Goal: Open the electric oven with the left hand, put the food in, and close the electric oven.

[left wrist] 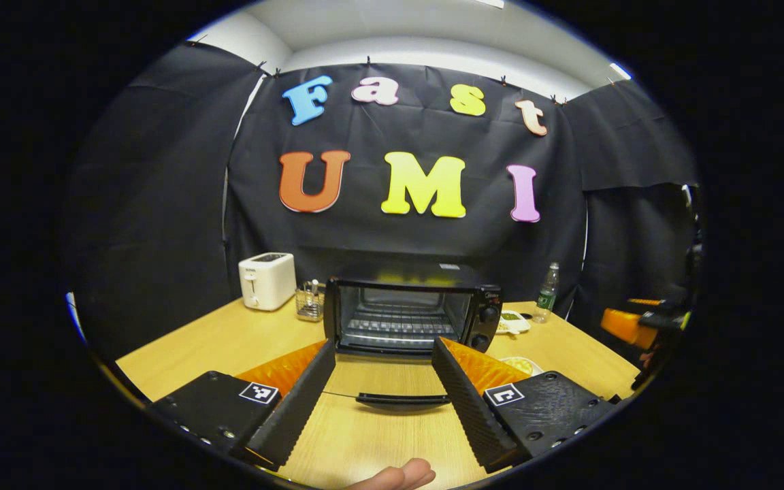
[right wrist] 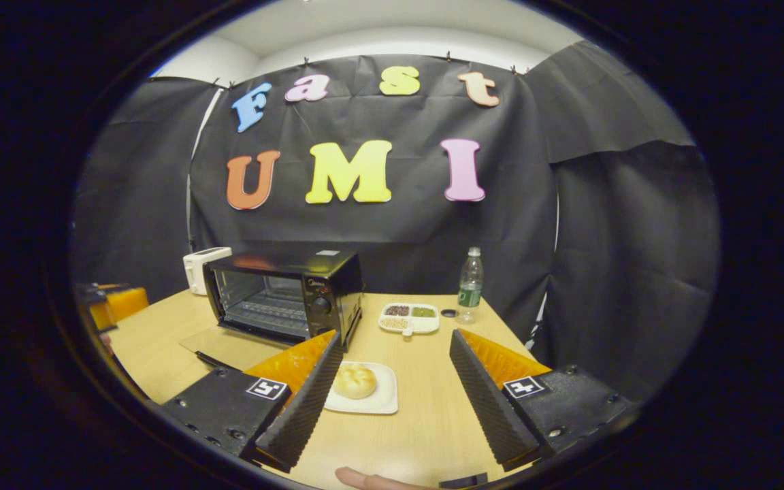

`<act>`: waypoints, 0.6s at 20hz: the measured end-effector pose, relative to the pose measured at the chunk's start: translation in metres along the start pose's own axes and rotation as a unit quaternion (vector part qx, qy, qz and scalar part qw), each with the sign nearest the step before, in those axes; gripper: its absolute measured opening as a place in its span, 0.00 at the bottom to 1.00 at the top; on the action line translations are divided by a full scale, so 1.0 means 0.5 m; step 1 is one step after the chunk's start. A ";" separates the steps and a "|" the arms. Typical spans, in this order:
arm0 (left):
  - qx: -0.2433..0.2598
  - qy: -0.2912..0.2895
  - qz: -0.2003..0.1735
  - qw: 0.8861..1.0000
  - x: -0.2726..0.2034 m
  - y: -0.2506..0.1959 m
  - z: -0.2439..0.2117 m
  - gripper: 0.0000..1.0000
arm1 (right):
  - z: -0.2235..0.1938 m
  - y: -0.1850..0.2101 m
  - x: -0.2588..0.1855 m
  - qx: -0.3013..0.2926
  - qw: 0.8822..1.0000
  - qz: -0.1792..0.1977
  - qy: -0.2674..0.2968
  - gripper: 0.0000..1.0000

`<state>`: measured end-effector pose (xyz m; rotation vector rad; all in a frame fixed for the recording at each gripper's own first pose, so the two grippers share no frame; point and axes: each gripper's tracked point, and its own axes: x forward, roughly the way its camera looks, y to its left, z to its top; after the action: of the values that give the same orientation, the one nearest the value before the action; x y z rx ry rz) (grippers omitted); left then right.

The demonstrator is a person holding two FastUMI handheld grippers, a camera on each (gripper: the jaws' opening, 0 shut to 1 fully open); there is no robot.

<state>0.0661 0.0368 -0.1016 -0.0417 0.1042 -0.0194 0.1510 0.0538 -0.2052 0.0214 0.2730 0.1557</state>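
The black electric oven stands at the middle of the table with its door folded down flat; the door's handle lies just ahead, between my left gripper's fingers. My left gripper is open and holds nothing. In the right gripper view the oven is to the left, its wire rack bare. A round bun rests on a white plate directly ahead of my right gripper, close to its left finger. That gripper is open and holds nothing.
A white toaster and a small wire holder stand left of the oven. Right of it are a divided dish of seeds and a water bottle. The wooden table ends at the black cloth walls.
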 end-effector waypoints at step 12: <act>0.054 -0.060 0.011 0.997 -0.189 0.015 0.131 0.83 | -0.220 0.112 0.214 0.034 0.990 0.076 0.114 0.97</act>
<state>-0.0211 0.0491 -0.0268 0.0672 -0.0170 -0.0002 0.2144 0.1257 -0.3372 0.0924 0.5046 0.3010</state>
